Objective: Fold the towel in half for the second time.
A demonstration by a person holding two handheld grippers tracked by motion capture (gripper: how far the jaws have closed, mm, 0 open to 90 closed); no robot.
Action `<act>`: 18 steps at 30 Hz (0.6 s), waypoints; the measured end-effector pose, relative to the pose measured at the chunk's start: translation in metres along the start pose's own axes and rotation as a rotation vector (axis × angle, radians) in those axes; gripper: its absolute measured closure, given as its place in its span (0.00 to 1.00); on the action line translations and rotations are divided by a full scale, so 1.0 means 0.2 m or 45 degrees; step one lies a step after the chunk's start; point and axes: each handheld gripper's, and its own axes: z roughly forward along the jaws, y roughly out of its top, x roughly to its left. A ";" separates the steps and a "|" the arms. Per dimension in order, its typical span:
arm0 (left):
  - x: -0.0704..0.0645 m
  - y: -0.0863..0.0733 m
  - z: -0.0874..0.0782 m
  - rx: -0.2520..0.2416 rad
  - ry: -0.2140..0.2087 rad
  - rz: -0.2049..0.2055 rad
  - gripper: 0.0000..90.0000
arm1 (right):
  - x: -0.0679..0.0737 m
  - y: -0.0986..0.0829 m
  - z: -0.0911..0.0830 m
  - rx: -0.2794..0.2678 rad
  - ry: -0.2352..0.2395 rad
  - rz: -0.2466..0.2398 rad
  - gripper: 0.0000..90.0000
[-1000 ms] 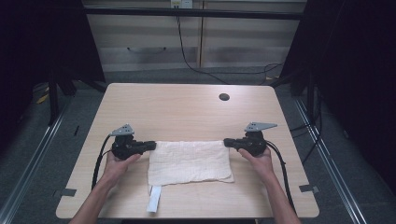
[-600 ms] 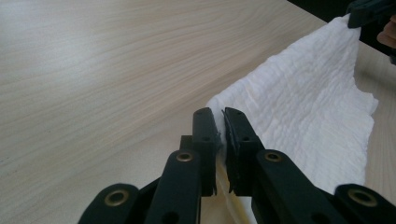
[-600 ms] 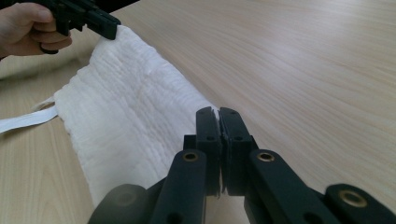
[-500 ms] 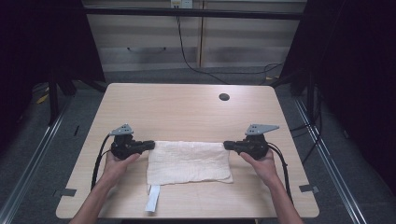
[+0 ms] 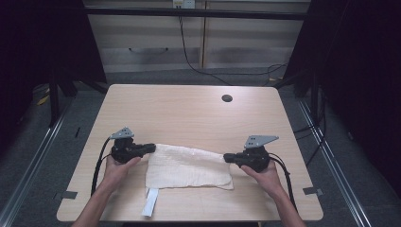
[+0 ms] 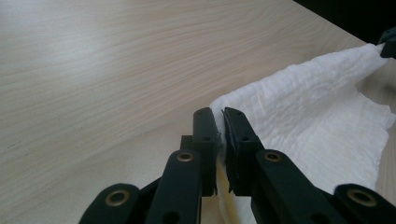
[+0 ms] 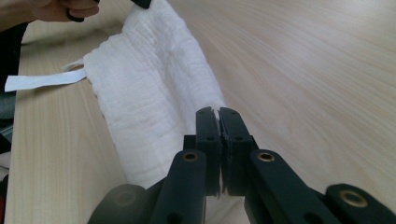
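Note:
A white waffle-textured cloth lies on the wooden table, and its far edge is lifted and stretched between the two grippers. My left gripper is shut on the cloth's far left corner; in the left gripper view the jaws pinch the cloth. My right gripper is shut on the far right corner, and in the right gripper view the jaws clamp the cloth. A white label strip trails from the cloth's near left corner.
A round cable hole sits in the table's far right part. Cabinets and cables stand beyond the far edge. The person's other hand shows at the top left of the right gripper view.
The right gripper has drawn slightly toward the near edge with its corner. The cloth's far edge now slants and rises off the table. The left gripper has barely moved.

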 end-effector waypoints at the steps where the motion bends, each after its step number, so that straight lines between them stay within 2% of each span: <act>1: 0.00 0.00 0.00 0.001 0.000 0.002 0.94 | 0.01 -0.01 0.00 0.006 0.008 0.005 0.98; 4: 0.00 0.00 0.00 0.000 0.006 -0.002 0.94 | 0.04 -0.03 -0.01 0.026 0.020 -0.008 0.98; 11: 0.00 0.00 0.00 -0.002 0.009 0.009 0.94 | 0.09 -0.05 -0.03 0.021 0.043 -0.015 0.98; 18: -0.01 -0.01 -0.01 -0.004 0.008 0.011 0.94 | 0.13 -0.10 -0.01 0.071 0.066 -0.009 0.98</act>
